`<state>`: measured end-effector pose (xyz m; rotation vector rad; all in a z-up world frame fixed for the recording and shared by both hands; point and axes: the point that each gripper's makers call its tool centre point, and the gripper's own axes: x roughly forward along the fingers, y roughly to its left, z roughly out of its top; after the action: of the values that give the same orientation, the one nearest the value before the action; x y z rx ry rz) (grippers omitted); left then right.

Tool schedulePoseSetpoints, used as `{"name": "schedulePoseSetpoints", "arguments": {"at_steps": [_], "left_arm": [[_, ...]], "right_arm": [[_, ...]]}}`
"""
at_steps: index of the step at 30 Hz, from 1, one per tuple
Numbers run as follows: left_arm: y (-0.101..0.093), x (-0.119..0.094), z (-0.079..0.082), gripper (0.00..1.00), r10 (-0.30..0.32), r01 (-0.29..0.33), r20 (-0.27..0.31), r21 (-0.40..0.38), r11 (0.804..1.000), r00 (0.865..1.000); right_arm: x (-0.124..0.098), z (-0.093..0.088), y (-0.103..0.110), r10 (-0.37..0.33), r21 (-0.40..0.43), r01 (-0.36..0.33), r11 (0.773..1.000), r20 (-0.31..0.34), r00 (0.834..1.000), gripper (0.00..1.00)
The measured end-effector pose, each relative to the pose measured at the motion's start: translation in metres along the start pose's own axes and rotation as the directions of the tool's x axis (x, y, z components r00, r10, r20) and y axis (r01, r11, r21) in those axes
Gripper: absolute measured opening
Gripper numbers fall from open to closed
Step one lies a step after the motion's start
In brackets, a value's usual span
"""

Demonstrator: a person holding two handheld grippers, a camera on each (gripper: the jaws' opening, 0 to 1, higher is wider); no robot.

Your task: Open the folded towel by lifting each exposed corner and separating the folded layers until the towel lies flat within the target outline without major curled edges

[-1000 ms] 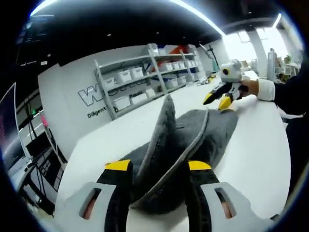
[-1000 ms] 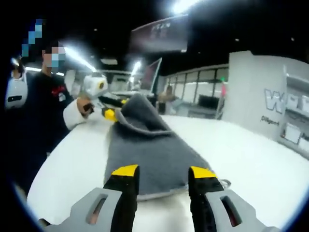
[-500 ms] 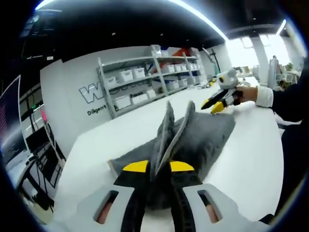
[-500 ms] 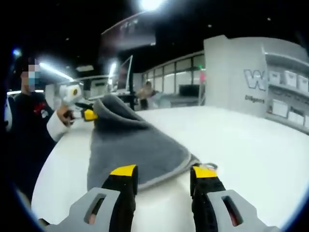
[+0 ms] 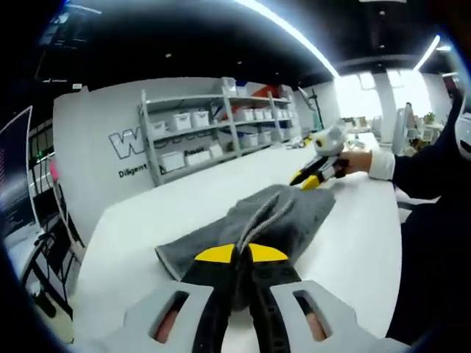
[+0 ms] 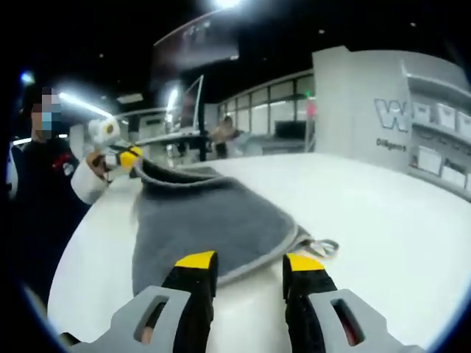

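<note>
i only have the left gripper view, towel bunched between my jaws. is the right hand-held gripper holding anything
Observer: No. In the right gripper view the right hand-held gripper is open, its jaws standing apart over the near edge of the towel.
Operator: any loose bits on that end
Observer: Yes, a small loop tag sticks out from the towel's corner onto the white table.
Operator: and how does my end look from there
Observer: The left hand-held gripper holds the far corner raised off the table, so that end is not yet flat.
</note>
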<state>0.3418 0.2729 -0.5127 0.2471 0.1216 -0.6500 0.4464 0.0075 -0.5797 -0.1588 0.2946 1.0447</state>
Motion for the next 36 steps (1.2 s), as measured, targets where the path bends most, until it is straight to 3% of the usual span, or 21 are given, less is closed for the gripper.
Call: {"name": "schedulePoseSetpoints", "arguments": {"at_steps": [2, 5, 7, 9, 12, 15, 18, 19, 21, 25, 28, 33, 36], "left_arm": [[0.000, -0.005, 0.008, 0.02, -0.016, 0.017, 0.041, -0.040, 0.999, 0.999], [-0.002, -0.005, 0.006, 0.02, -0.034, 0.036, 0.034, -0.052, 0.998, 0.999], [0.000, -0.001, -0.006, 0.07, -0.017, 0.018, -0.021, 0.025, 1.000, 1.000], [-0.003, 0.003, -0.011, 0.09, -0.029, 0.030, -0.042, 0.020, 0.999, 0.999], [-0.004, 0.008, -0.011, 0.19, -0.026, 0.028, -0.040, 0.047, 0.999, 0.999], [-0.005, 0.011, -0.014, 0.29, -0.016, 0.026, -0.069, 0.135, 0.990, 0.997], [-0.015, 0.018, -0.015, 0.33, -0.036, 0.055, -0.088, 0.219, 0.974, 0.995], [-0.015, 0.022, -0.009, 0.36, -0.009, 0.029, -0.070, 0.291, 0.956, 0.997], [-0.020, 0.028, 0.001, 0.40, -0.001, 0.013, -0.036, 0.357, 0.934, 0.999], [-0.036, 0.041, 0.006, 0.41, -0.026, 0.034, -0.025, 0.375, 0.926, 0.999], [-0.039, 0.048, 0.003, 0.46, -0.030, 0.041, -0.037, 0.359, 0.932, 0.999], [-0.048, 0.049, -0.007, 0.44, -0.011, 0.047, -0.089, 0.410, 0.911, 0.996], [-0.048, 0.048, -0.008, 0.30, -0.005, 0.043, -0.092, 0.421, 0.906, 0.996]], "right_arm": [[0.000, 0.000, 0.000, -0.001, -0.010, 0.001, 1.000, 0.002, 1.000, 0.33], [0.000, 0.000, 0.001, 0.001, -0.012, -0.001, 1.000, -0.001, 1.000, 0.33], [0.000, -0.001, 0.001, 0.000, -0.020, 0.000, 1.000, -0.004, 1.000, 0.32], [0.000, -0.001, 0.002, 0.000, -0.025, 0.000, 1.000, -0.006, 1.000, 0.32], [0.000, 0.000, 0.001, -0.002, -0.034, 0.002, 0.999, -0.004, 1.000, 0.32], [0.000, 0.000, 0.001, -0.001, -0.040, 0.001, 0.999, -0.003, 1.000, 0.32], [0.000, 0.000, 0.001, -0.003, -0.047, 0.003, 0.999, -0.002, 1.000, 0.32], [0.000, 0.000, 0.001, -0.003, -0.048, 0.003, 0.999, -0.003, 1.000, 0.32], [0.000, 0.000, 0.001, -0.004, -0.051, 0.004, 0.999, -0.003, 1.000, 0.32], [0.000, 0.000, 0.001, -0.004, -0.055, 0.004, 0.998, -0.002, 1.000, 0.32], [0.000, 0.001, 0.002, -0.003, -0.059, 0.003, 0.998, -0.001, 1.000, 0.32], [0.001, 0.001, 0.002, -0.004, -0.064, 0.004, 0.998, -0.001, 1.000, 0.32], [0.000, 0.002, 0.001, -0.006, -0.068, 0.006, 0.998, 0.001, 1.000, 0.32]]}}
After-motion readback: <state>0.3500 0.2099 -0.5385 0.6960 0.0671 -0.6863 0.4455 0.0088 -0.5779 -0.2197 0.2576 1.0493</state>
